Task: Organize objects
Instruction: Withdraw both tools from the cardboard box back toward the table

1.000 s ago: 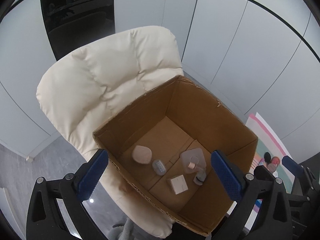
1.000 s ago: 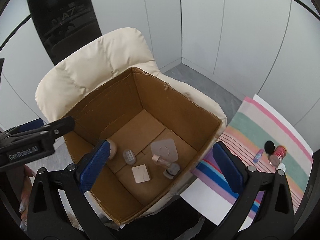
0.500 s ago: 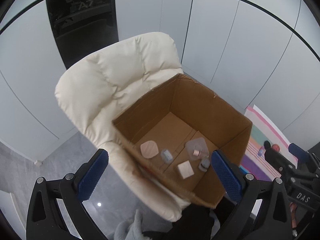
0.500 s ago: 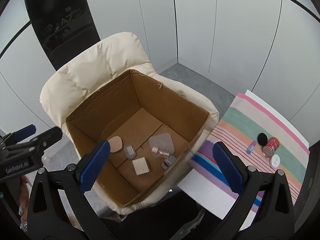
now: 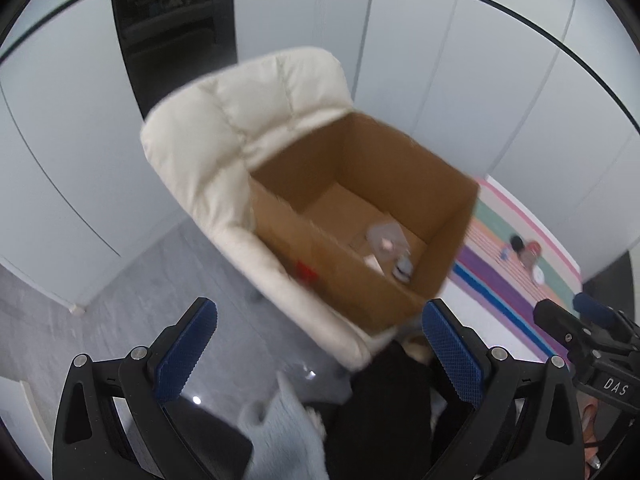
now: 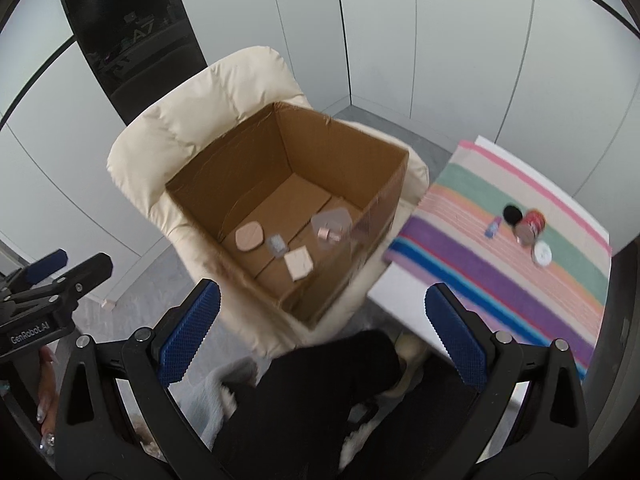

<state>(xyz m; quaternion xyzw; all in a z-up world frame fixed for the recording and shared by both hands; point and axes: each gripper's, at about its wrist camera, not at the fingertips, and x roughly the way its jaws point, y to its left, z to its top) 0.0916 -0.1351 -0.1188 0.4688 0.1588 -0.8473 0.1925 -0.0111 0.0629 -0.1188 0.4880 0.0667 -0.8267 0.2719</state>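
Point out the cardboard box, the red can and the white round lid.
cardboard box [image 6: 344, 148]: right wrist view, inner far wall.
red can [image 6: 535, 222]: right wrist view, its red side.
white round lid [image 6: 542, 254]: right wrist view, centre of its top.

cardboard box [image 6: 344, 152] on cream chair [image 6: 192, 132] | right claw [image 6: 320, 328] spread, empty

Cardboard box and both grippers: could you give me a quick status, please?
Left gripper open, empty. Right gripper open, empty. Cardboard box holds small items. Nothing blocking.
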